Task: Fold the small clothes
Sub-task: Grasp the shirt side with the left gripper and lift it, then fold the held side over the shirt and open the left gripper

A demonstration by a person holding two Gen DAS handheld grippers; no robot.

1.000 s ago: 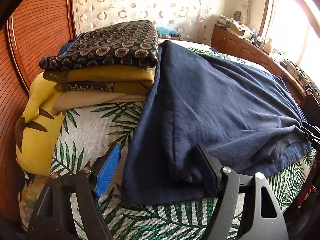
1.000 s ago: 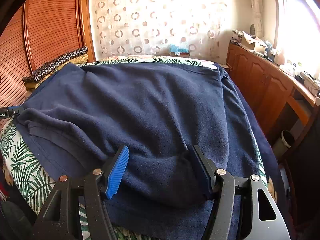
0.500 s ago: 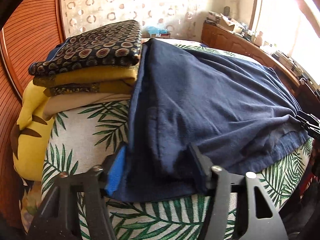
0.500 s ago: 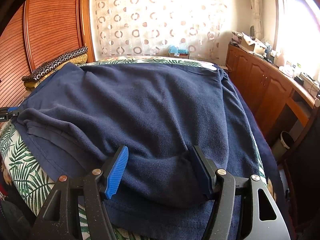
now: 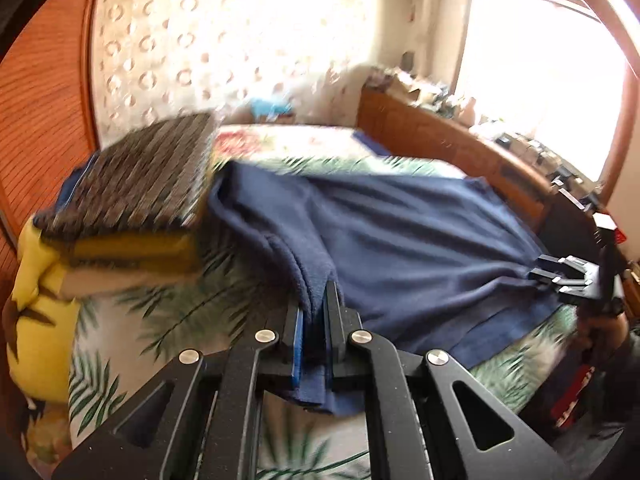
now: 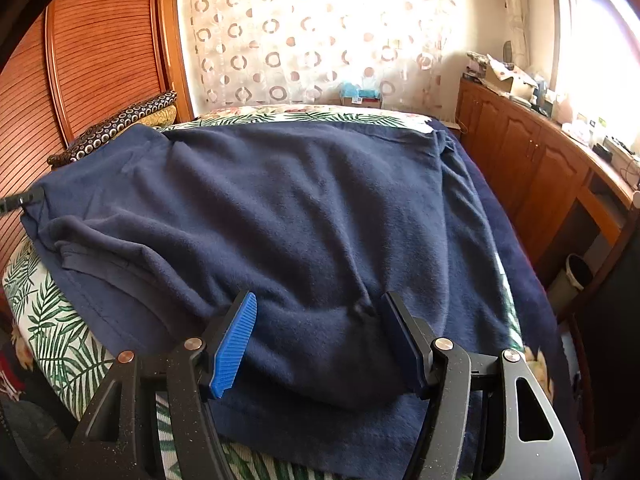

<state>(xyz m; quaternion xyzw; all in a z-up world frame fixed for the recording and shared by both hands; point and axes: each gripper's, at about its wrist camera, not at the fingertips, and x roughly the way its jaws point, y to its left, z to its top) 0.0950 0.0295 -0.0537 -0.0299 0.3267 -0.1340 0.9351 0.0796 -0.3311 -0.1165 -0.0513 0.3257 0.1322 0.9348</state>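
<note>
The left claw [image 5: 316, 312] is clamped on an edge of the navy garment [image 6: 304, 216], which lies across the bed [image 6: 52, 320]. The right claw [image 6: 320, 332] gapes wide, a fold bulging between its fingers [image 6: 236, 344].

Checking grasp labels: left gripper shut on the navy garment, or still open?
Shut on it. The left gripper has both fingers pressed together with a fold of the navy garment pinched between them.

A bed [image 6: 64, 332] with a palm-leaf print cover fills the room. To its left stands a reddish slatted wooden wardrobe [image 6: 100, 52]. A sheer curtain [image 6: 320, 32] with ring patterns glows at the far wall. Along the right runs a cluttered wooden cabinet [image 6: 532, 168] under a bright window [image 5: 544, 92].
</note>
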